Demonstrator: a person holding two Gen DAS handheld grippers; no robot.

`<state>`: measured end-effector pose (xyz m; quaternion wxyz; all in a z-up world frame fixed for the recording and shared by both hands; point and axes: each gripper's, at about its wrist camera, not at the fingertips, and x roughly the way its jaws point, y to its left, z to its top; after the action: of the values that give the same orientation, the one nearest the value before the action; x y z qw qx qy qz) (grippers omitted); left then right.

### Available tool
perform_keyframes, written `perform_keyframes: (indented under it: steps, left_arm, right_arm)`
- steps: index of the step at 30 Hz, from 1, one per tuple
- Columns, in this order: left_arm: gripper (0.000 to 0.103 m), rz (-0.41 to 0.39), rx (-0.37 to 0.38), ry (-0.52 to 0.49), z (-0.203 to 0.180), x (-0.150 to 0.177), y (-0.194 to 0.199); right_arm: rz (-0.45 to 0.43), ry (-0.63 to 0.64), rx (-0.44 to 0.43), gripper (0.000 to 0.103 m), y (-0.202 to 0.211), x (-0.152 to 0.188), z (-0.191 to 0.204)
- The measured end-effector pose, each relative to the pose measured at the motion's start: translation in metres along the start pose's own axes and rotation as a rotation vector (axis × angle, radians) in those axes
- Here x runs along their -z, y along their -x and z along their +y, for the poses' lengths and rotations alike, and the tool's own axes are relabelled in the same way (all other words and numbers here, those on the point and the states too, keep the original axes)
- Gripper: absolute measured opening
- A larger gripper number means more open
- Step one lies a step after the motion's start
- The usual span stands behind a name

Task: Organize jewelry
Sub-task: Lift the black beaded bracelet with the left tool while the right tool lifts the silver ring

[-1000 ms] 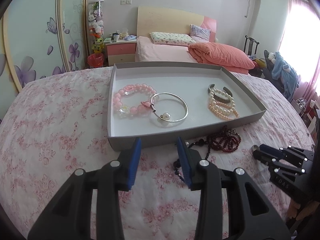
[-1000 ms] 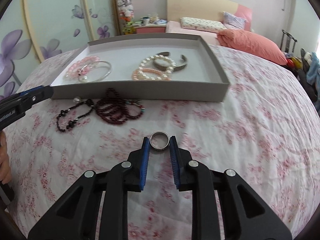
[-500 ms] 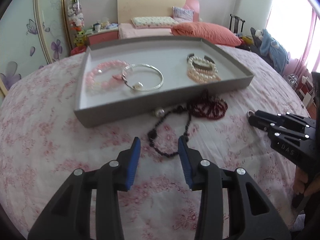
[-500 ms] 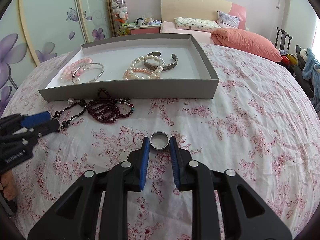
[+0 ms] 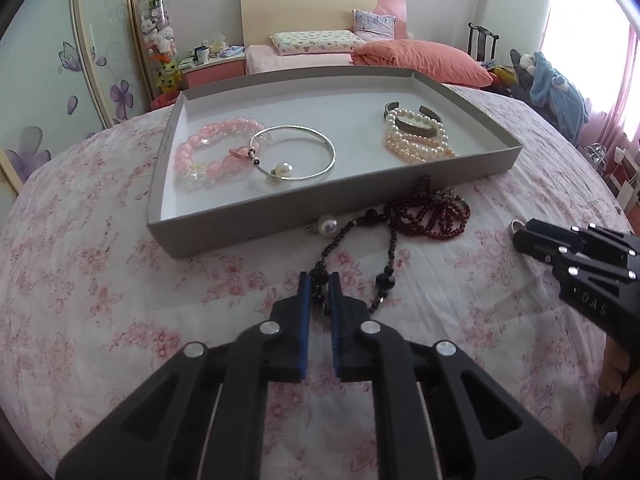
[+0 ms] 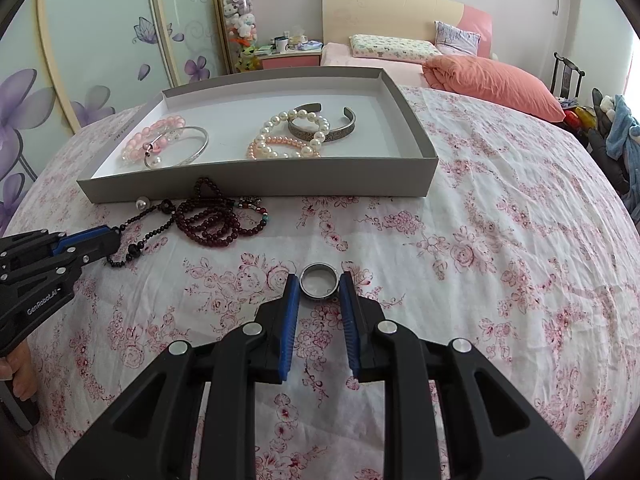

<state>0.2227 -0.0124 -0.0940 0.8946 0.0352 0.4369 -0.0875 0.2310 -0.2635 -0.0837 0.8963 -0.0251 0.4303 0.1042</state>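
The left gripper (image 5: pixel 319 280) is clamped on the near loop of the black bead necklace (image 5: pixel 384 256), which trails over the flowered bedspread (image 5: pixel 120 300) up to the near wall of the grey tray (image 5: pixel 240 224). The right gripper (image 6: pixel 320 284) grips a silver ring (image 6: pixel 319 281) between its blue pads, resting on the cloth (well short of the tray). Dark red beads (image 6: pixel 216 220) lie against the tray's near wall; inside sit a pink bracelet (image 5: pixel 208 156), silver bangle (image 5: pixel 296 156) and pearl strands (image 5: pixel 416 140).

the grey tray (image 6: pixel 256 188) walls off the far side of my cloth, and the dark red beads (image 6: pixel 216 220) and black bead strand (image 6: pixel 144 232) crowd its near wall toward the left. right of the tray and nearer me, the flowered cloth (image 6: pixel 500 280) lies open.
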Motion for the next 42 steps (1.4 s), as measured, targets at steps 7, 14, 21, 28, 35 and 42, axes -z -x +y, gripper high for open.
perform_keyframes:
  steps: [7,14,21,28,35,42]
  left_arm:
    - [0.008,-0.002,-0.048,0.014,0.017,0.015,0.013]
    - [0.008,0.001,-0.091,0.094,0.036,0.026,0.024]
    - [0.009,-0.009,-0.138,0.119,0.032,0.031,0.027]
    - [0.009,-0.011,-0.13,0.128,0.034,0.032,0.027]
    - [0.009,-0.01,-0.133,0.126,0.033,0.032,0.026]
    - [0.009,-0.01,-0.132,0.127,0.033,0.032,0.026]
  right_arm:
    - [0.001,0.007,-0.005,0.022,-0.001,0.0,0.003]
    - [0.001,0.007,-0.006,0.022,-0.001,0.001,0.004]
    - [0.001,0.005,-0.009,0.022,-0.001,0.001,0.004]
    - [0.001,0.006,-0.009,0.022,-0.001,0.0,0.004]
    - [0.001,0.005,-0.01,0.022,-0.001,0.0,0.004]
    - [0.002,0.005,-0.01,0.022,-0.001,0.0,0.004]
